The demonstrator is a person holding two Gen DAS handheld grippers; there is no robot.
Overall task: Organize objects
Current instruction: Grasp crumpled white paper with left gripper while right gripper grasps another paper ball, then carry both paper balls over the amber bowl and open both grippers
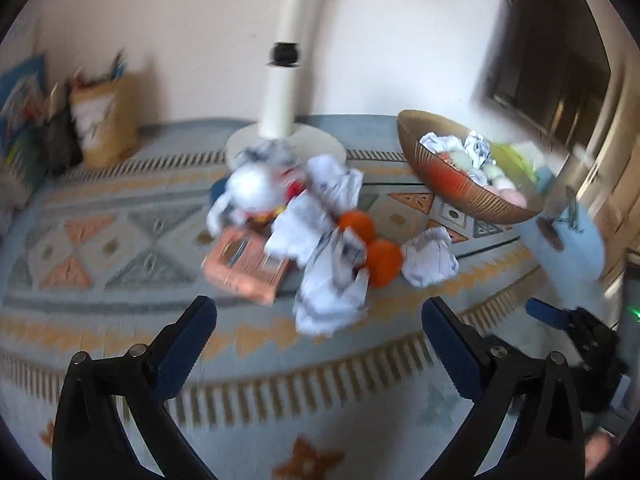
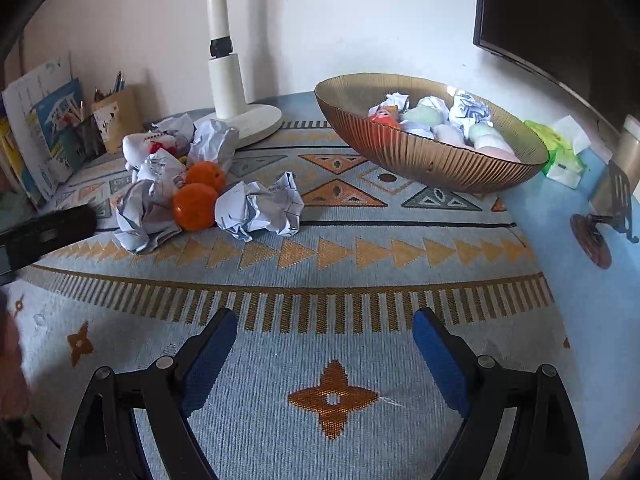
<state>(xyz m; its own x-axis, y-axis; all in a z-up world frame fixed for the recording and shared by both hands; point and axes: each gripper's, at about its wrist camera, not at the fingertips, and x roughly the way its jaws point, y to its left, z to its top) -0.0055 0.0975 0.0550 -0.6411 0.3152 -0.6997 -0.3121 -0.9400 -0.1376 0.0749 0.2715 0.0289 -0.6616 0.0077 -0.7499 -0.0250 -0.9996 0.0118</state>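
Oranges (image 2: 195,196) and paper balls (image 2: 258,210) lie heaped beside the bowl (image 2: 420,160); your left hand-held gripper (image 1: 320,340) and right hand-held gripper (image 2: 324,344) gape empty, ready to sort.

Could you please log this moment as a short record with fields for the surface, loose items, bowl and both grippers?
surface: patterned cloth
loose items: two oranges, crumpled paper balls, in one pile
bowl: ribbed amber bowl, already holding crumpled paper and soft items
left gripper: open, empty
right gripper: open, empty
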